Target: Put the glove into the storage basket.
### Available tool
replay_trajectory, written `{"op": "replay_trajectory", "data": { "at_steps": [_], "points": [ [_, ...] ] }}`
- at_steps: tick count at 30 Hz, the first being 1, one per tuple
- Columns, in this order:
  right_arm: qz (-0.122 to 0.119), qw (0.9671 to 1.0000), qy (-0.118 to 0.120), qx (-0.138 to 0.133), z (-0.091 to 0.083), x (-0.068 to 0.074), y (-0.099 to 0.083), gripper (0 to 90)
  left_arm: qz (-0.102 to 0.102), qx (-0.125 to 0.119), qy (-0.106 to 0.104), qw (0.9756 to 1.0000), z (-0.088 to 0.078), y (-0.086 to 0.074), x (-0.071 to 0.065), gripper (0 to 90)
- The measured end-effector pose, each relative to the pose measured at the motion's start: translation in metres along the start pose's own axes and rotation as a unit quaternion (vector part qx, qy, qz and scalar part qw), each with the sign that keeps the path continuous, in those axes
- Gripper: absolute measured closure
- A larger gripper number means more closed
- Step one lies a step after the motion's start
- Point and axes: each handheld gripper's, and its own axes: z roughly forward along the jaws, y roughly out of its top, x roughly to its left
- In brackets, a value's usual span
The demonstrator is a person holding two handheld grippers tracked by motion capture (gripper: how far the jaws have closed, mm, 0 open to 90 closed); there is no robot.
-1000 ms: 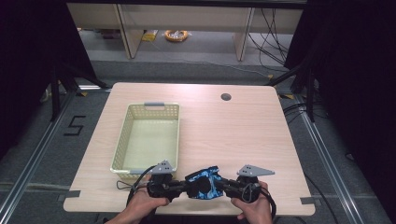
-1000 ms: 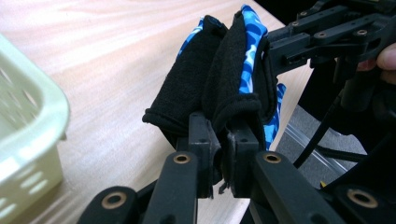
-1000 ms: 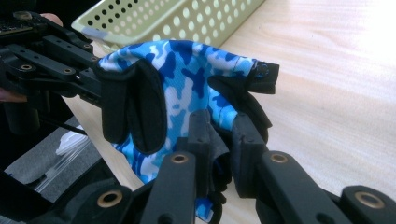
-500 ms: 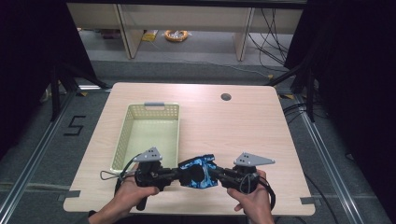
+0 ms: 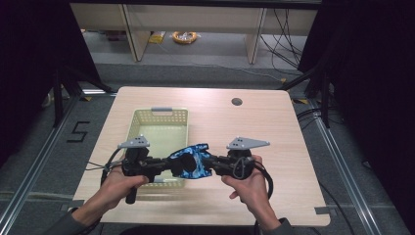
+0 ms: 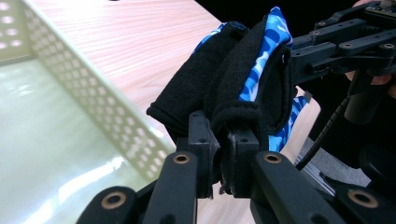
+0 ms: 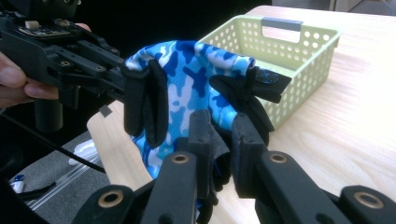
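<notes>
Holding: a blue camouflage glove point(image 5: 191, 161) with black trim hangs in the air between the two grippers, above the near part of the table point(image 5: 274, 127).
Left gripper: the left gripper point(image 5: 164, 166), held in the person's left hand point(image 5: 120, 178), points right; in the left gripper view its jaws are clenched on a black cuff-like edge of the glove point(image 6: 243, 84), the cloth pinched between them.
Right gripper: the right gripper point(image 5: 213, 164), held in the right hand point(image 5: 247, 178), points left; in the right gripper view its jaws are closed on the glove's dark lower edge point(image 7: 187, 88), with the blue patterned face rising just beyond them.
Glove position: it spans the gap between the two sets of jaws, touching both, and sits over the near right corner of the basket point(image 5: 142, 122) in the high view; whether it touches the basket rim cannot be told.
Basket: a pale green perforated basket with a grey handle on its far wall stands on the left half of the table, just left of and behind the glove.
Table: light wood, with a small round hole point(image 5: 237, 102) near its far edge, well apart from the glove.
</notes>
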Motion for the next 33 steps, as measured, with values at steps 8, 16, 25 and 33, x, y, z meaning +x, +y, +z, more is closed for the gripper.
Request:
{"op": "replay_trajectory", "data": {
  "at_steps": [8,16,25,33],
  "points": [
    [-0.004,0.9996,0.013,0.026,0.042,0.007,0.021,81.3,-0.028,0.012,0.03,0.9991,-0.021,0.002,0.032,82.4],
    [0.003,0.9986,0.023,0.048,0.083,0.01,0.025,81.3,-0.043,0.028,0.06,0.9969,-0.037,-0.006,0.06,82.3],
    [0.009,0.997,0.021,0.074,0.113,0.009,0.017,81.3,-0.063,0.05,0.076,0.9938,-0.036,-0.021,0.08,82.2],
    [0.011,0.9948,0.022,0.098,0.134,0.005,0.01,81.2,-0.069,0.076,0.087,0.9909,-0.033,-0.03,0.09,81.8]
  ]
}}
